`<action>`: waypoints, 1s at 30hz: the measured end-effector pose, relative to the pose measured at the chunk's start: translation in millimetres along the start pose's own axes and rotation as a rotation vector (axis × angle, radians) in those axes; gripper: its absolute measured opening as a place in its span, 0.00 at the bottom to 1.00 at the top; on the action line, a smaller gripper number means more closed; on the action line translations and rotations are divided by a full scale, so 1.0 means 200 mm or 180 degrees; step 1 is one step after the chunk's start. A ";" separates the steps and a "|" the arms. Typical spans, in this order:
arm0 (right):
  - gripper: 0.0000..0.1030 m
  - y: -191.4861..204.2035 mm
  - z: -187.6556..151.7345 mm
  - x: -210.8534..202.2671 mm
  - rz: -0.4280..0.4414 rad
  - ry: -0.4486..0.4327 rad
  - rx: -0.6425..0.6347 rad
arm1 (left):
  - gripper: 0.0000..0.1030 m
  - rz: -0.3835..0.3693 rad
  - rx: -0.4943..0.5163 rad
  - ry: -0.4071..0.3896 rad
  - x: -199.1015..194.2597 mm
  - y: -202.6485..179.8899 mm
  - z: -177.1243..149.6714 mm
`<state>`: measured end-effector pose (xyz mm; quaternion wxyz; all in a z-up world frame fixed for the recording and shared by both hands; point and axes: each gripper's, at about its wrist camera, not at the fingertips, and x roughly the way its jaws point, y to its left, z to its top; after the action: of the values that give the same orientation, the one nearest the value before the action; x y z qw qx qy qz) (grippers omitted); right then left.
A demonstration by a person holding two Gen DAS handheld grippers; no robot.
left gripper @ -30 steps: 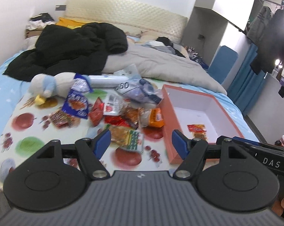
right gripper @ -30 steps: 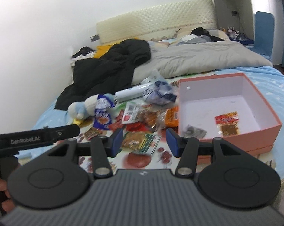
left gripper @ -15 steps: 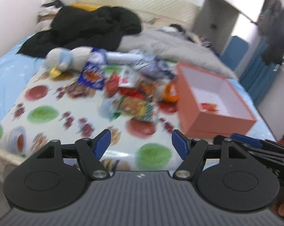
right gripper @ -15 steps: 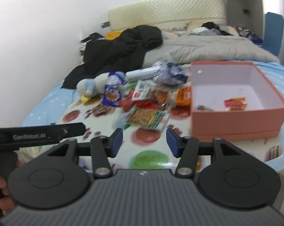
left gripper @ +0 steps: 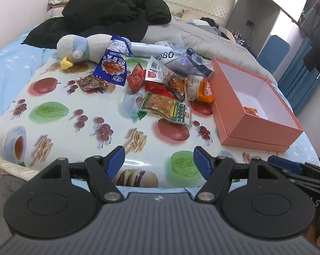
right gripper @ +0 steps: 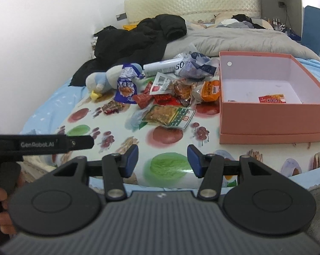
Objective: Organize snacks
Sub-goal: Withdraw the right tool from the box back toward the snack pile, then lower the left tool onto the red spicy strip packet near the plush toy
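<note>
A pile of snack packets lies on a fruit-print cloth (left gripper: 53, 127) on the bed. It includes a blue packet (left gripper: 114, 65), a green and yellow packet (left gripper: 166, 108), an orange packet (left gripper: 204, 89) and red packets (left gripper: 135, 78). An open pink box (left gripper: 255, 127) stands to the right with a red packet (right gripper: 272, 99) inside. My left gripper (left gripper: 158, 162) is open and empty, near the cloth's front edge. My right gripper (right gripper: 163, 158) is open and empty, also at the front edge. The green and yellow packet (right gripper: 169, 115) and the box (right gripper: 272, 123) show in the right wrist view.
A plush toy (left gripper: 79, 46), a white tube (left gripper: 151, 50) and a crumpled bag (left gripper: 187, 62) lie behind the snacks. A black jacket (left gripper: 109, 17) and grey quilt (left gripper: 213, 42) cover the bed's far side. The left gripper's body (right gripper: 41, 144) shows at left in the right wrist view.
Both grippers have pulled back from the snack pile toward the bed's front edge. Both stay open and empty. Nothing on the cloth has moved.
</note>
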<state>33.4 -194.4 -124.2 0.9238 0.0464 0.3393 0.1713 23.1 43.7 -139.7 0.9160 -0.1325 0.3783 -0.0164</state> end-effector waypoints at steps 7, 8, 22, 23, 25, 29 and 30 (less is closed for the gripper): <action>0.52 -0.01 -0.03 0.14 0.0005 0.0089 0.0006 | 0.73 0.0068 -0.0106 0.0024 0.18 0.11 0.03; 0.52 0.00 -0.03 0.17 0.0011 0.0100 0.0001 | 0.73 0.0089 -0.0119 0.0018 0.20 0.14 0.04; 0.84 0.12 0.12 0.59 0.0163 0.0212 -0.0260 | 0.80 0.0379 -0.0419 0.0177 0.60 0.50 0.19; 0.85 0.12 0.13 0.62 0.0154 0.0220 -0.0267 | 0.81 0.0383 -0.0443 0.0180 0.63 0.52 0.20; 0.85 0.12 0.14 0.68 0.0148 0.0271 -0.0280 | 0.83 0.0403 -0.0484 0.0208 0.69 0.57 0.23; 0.85 0.12 0.17 0.80 0.0143 0.0352 -0.0282 | 0.83 0.0446 -0.0504 0.0233 0.82 0.64 0.30; 0.85 0.12 0.17 0.83 0.0142 0.0372 -0.0284 | 0.83 0.0464 -0.0506 0.0242 0.86 0.65 0.32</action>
<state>167.1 -112.0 -195.0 0.8995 0.0027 0.3836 0.2093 181.6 162.4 -248.2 0.8864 -0.1762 0.4214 0.0753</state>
